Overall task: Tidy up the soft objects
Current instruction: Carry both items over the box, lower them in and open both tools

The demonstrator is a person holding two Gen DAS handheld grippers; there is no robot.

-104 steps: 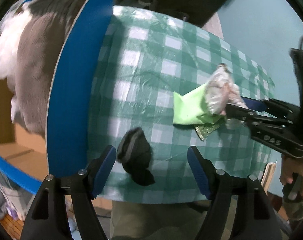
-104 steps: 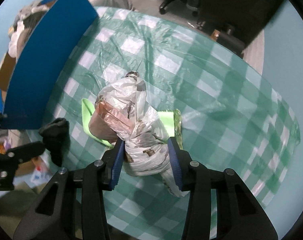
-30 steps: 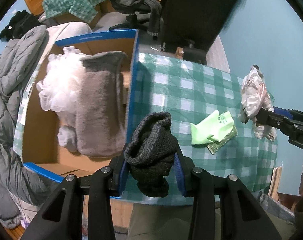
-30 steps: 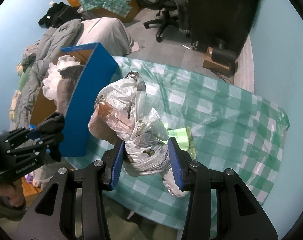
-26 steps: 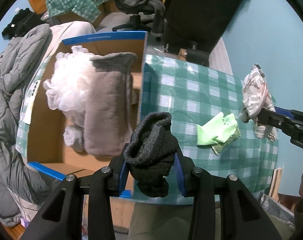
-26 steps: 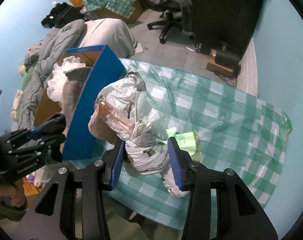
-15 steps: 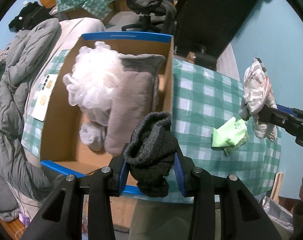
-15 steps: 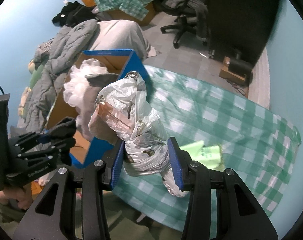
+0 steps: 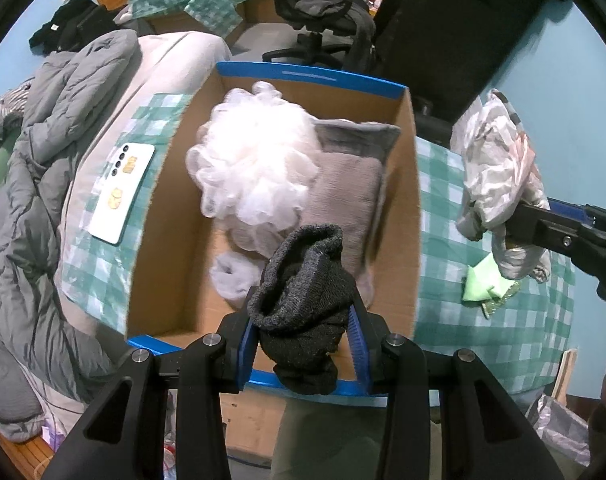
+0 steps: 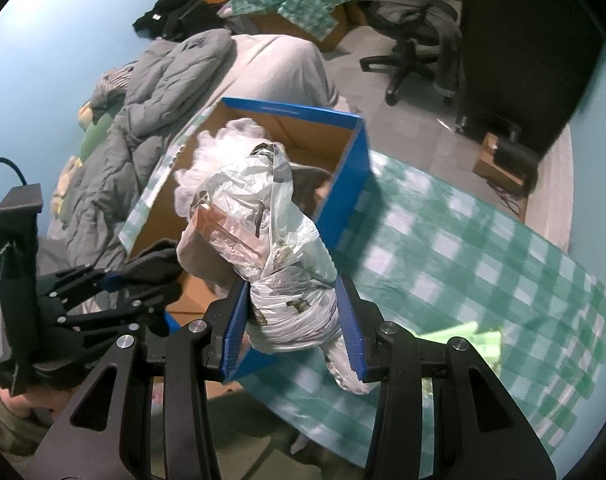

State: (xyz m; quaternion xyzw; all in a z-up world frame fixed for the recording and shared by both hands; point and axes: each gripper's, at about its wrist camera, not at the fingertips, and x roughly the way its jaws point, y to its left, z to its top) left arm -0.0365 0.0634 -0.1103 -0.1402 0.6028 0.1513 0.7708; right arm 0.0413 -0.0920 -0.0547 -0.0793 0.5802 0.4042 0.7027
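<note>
Nearest in the left wrist view, the left tool (image 9: 303, 344) was clamped on a dark grey knitted sock (image 9: 303, 304). The sock was bunched up between the blue pads, with its open cuff pointing up and away and its toe end hanging down over the near blue rim. Right under it and just past it sat the open brown cardboard box with blue edges (image 9: 399, 216). So the sock was over the near end of the box, and the drop looked like a short way down.

In the right wrist view, the right tool (image 10: 293, 328) was clamped on a crumpled white and grey plastic bag (image 10: 263, 236). The bag stood up long and tall from the pads, leaning toward the box. The right tool was over the near right corner of the box, next to the green checked cloth on the desk (image 10: 483, 248). The left tool looked nearer to the middle of the box, so it would likely let go first. Both tools pointed steeply down.

Farther in, the box held a fluffy white mesh bath puff (image 9: 255, 168) and a folded grey-brown towel (image 9: 343, 192), touching side by side. A bright green folded cloth (image 9: 485, 284) lay on the desk.
</note>
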